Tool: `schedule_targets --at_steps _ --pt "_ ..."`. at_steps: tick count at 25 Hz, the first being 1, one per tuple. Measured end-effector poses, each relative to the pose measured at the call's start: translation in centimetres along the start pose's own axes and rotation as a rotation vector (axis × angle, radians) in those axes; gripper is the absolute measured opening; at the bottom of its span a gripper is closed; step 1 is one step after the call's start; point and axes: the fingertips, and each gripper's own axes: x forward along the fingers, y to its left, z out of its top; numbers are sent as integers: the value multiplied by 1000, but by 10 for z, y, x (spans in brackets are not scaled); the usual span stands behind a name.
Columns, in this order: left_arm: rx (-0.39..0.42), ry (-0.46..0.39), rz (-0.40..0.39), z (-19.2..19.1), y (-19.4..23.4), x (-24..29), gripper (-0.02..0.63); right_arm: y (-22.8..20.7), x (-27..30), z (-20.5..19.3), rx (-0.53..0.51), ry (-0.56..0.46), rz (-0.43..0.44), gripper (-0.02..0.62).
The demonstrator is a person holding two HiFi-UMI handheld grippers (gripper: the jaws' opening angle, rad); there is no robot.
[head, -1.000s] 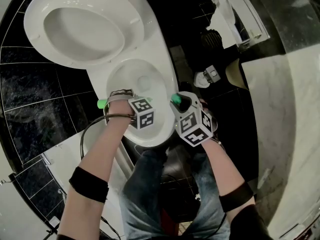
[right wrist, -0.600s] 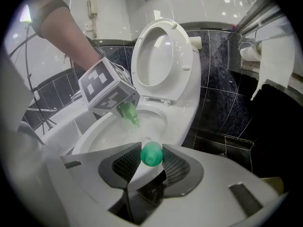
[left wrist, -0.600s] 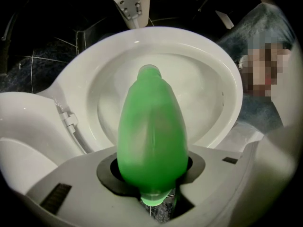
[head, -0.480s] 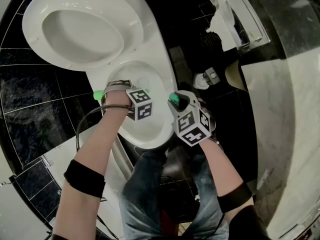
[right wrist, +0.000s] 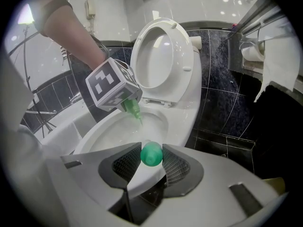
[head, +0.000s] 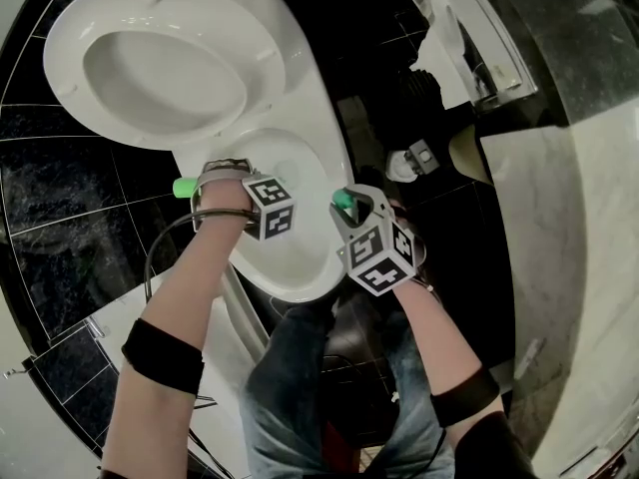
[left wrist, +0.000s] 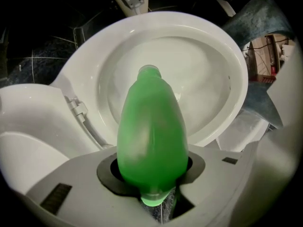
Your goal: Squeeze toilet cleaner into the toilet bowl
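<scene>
Two hand-held grippers hang over the open white ceramic toilet bowl (left wrist: 235,74), one at each side rim. The left gripper (left wrist: 152,168) is closed on the bright green plastic squeeze bottle of toilet cleaner (left wrist: 151,131), its jaws pressing the fat lower body from both sides. The bottle lies along the jaws and tilts steeply downward. Its open neck is aimed into the basin, above the inner wall near the bowl's left rim and the hinge end. Whether any liquid is leaving the neck cannot be made out.

The right gripper (right wrist: 151,161) sits at the bowl's right rim, towards the front edge. Its jaws are partly closed on a small round green plastic cap (right wrist: 151,153), pinched between the two ribbed pads. That gripper's view also shows the left gripper's marker cube (right wrist: 112,85), with the bottle's tapered tip beneath it, over the bowl's back left part.

Behind the bowl, the white oval seat (head: 66,63) stands raised against the cistern end. Glossy black tiles (head: 60,218) surround the toilet. A ragged sheet of white toilet paper (right wrist: 277,67) hangs from a holder beyond the bowl's right side. The person's blue jeans (head: 290,387) stand at the bowl's front edge.
</scene>
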Motion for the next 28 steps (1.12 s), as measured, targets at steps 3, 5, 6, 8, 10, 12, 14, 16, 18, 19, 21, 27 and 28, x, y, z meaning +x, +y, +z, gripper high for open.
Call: schedule_targets --at_steps 3,5,6,8,10,12,14,16,18,19,21,27,28 --pt "-8 2 11 -5 4 1 167 -1 1 4 2 -7 -1 156" --pt "-15 -2 15 -8 6 2 167 0 3 3 7 -8 3 156" --pt "-21 -3 15 -9 7 3 167 1 4 3 8 -8 4 156" --pt "-30 -4 16 -14 8 3 167 4 5 3 10 -8 9 156" --pt "-42 -4 16 -19 8 5 167 5 5 5 4 -6 8 156" --pt "-60 -4 12 -25 7 7 167 7 7 7 2 -5 11 156" --pt "-77 2 8 -34 7 10 167 10 10 7 3 -6 17 156" --pt "-96 9 2 -44 6 13 167 13 11 10 -1 -8 22 156" --pt "-120 17 -8 -55 4 16 167 15 12 13 -5 -8 25 156" --pt "-131 21 -14 -61 3 18 167 17 12 14 -8 -8 27 156" --pt "-147 28 -24 -72 -2 22 167 20 13 17 -14 -6 32 156" --pt "-184 61 -57 -109 -26 35 167 39 21 25 -38 -4 60 156" --pt "-189 64 -64 -114 -32 37 167 43 23 25 -41 -3 66 156"
